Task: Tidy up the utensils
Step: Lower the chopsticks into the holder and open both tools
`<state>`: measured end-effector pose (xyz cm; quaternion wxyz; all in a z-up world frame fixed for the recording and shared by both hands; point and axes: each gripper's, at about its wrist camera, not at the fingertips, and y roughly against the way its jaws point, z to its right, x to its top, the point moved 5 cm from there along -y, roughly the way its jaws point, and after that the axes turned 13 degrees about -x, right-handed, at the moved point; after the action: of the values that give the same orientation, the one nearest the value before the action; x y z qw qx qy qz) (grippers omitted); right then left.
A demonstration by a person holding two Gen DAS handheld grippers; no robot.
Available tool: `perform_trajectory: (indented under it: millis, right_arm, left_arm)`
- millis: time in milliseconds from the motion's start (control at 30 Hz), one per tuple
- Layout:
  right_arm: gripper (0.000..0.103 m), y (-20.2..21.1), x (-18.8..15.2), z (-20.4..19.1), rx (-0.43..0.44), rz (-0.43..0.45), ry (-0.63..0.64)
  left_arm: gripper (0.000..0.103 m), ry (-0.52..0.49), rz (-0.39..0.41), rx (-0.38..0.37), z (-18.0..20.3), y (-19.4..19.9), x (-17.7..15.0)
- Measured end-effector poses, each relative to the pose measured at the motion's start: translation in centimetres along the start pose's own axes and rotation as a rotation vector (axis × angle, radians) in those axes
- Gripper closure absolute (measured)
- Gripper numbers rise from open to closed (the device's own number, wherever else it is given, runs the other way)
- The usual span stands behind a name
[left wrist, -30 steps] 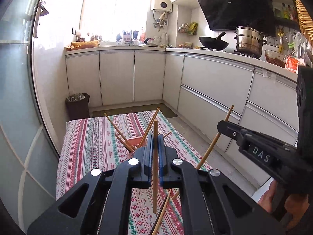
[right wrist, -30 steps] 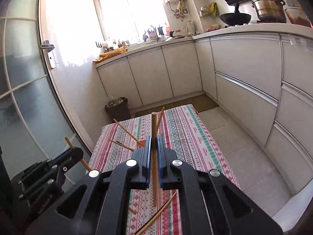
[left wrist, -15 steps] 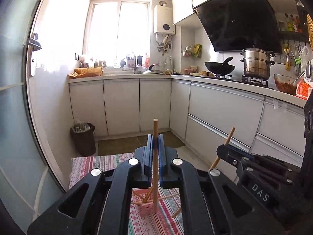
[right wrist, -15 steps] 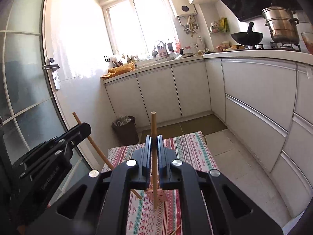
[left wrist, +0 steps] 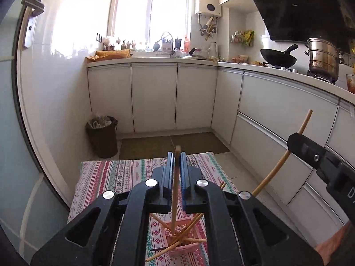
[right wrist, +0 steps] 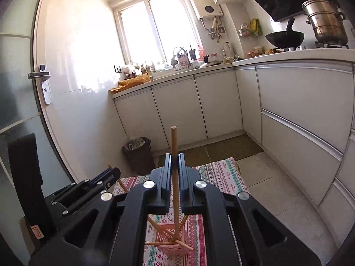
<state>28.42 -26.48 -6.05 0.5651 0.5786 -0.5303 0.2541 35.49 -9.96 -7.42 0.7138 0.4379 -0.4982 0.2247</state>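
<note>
The left gripper has just been easing its jaws apart, with 1 chopstick between them: in the left wrist view a slim gap shows on both sides of the stick, so the pads no longer press on it, and its lower end reaches down into the pink basket. The right gripper has its jaws clamped on 1 other chopstick, upright, its tip clear above the fingers and its lower end down at the basket.

The basket sits on the striped tablecloth just beyond both grippers. At least 4 more chopsticks lean out of it at crossed angles; an exact count is hard.

Farther off, 1 dark waste bin stands on the floor against the white cabinets. On the counter at the right are 1 black wok and 1 steel pot. 1 window fills the far wall.
</note>
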Motion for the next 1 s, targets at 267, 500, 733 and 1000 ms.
perform_trajectory:
  millis: [267, 500, 733, 1000]
  right_arm:
    - [0.097, -2.5, -1.8, -1.2, 0.005, -0.027, 0.008]
    - [0.041, -4.1, -3.5, -2.3, 0.025, -0.053, -0.01]
    - [0.034, -3.0, -3.8, -2.9, 0.035, -0.029, -0.006]
    - [0.02, 3.0, -2.7, 0.4, -0.027, 0.069, -0.061]
  left_arm:
    - [0.077, 0.033, 0.091, 0.023, -1.9, 4.0, 1.9]
    - [0.064, 0.046, 0.174, 0.052, -3.2, 8.4, 3.2]
    - [0.064, 0.05, 0.168, 0.056, -3.5, 9.3, 2.7]
    - [0.041, 0.042, 0.118, 0.021, -2.4, 12.4, -0.5]
